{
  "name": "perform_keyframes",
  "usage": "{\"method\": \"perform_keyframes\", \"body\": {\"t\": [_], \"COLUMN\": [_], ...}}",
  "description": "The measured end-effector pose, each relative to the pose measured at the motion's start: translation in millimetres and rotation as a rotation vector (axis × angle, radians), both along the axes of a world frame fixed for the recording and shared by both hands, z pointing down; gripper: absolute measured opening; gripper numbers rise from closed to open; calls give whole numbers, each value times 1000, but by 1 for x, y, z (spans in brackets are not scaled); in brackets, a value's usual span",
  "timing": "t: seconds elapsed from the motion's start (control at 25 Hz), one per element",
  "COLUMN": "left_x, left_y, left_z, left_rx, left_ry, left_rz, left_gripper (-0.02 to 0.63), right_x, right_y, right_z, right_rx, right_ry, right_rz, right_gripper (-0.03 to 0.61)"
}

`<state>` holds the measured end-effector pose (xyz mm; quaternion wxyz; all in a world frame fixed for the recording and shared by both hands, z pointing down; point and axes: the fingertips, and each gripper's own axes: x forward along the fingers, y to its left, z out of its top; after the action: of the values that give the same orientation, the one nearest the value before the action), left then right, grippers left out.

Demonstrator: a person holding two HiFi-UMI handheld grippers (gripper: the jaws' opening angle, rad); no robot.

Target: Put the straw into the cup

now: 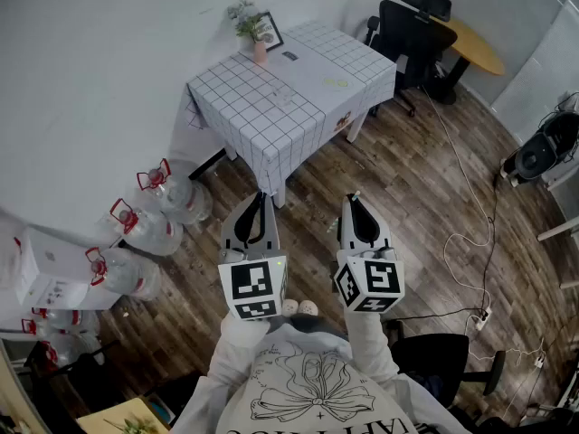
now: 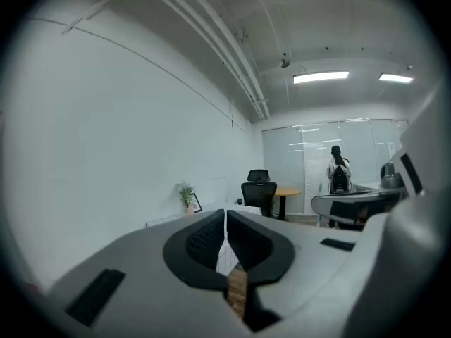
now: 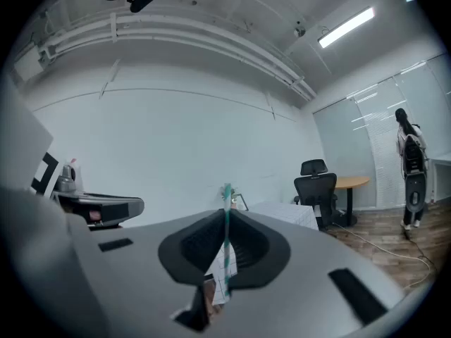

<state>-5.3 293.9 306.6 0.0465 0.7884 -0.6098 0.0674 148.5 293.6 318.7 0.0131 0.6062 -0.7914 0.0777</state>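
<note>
Person stands on the wood floor [image 1: 425,197] short of the checked table [image 1: 262,120], a gripper raised in each hand.
Right gripper [image 3: 226,220]: jaws clamped on the green-and-white striped straw [image 3: 226,194], whose tip stands out past the jaw tips. Left gripper [image 2: 225,220]: jaws pressed together, nothing between them. The two are held side by side, apart. Potted plant [image 1: 256,36] stands at the table's far corner by the wall. Water jugs [image 1: 145,229] sit on the floor along the wall, to the left.
</note>
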Motion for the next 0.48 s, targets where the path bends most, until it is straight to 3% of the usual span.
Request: {"method": "perform_keyframes", "body": {"t": [0.48], "left_x": [12], "left_y": [-5], "left_z": [3], "left_rx": [-7], "left_ry": [-2], "left_rz": [-12], "left_gripper": [12], "right_x": [12], "right_y": [-6], "right_z": [0], "right_rx": [5], "right_ry": [-20], "right_rz": [-12], "right_gripper": [15]}}
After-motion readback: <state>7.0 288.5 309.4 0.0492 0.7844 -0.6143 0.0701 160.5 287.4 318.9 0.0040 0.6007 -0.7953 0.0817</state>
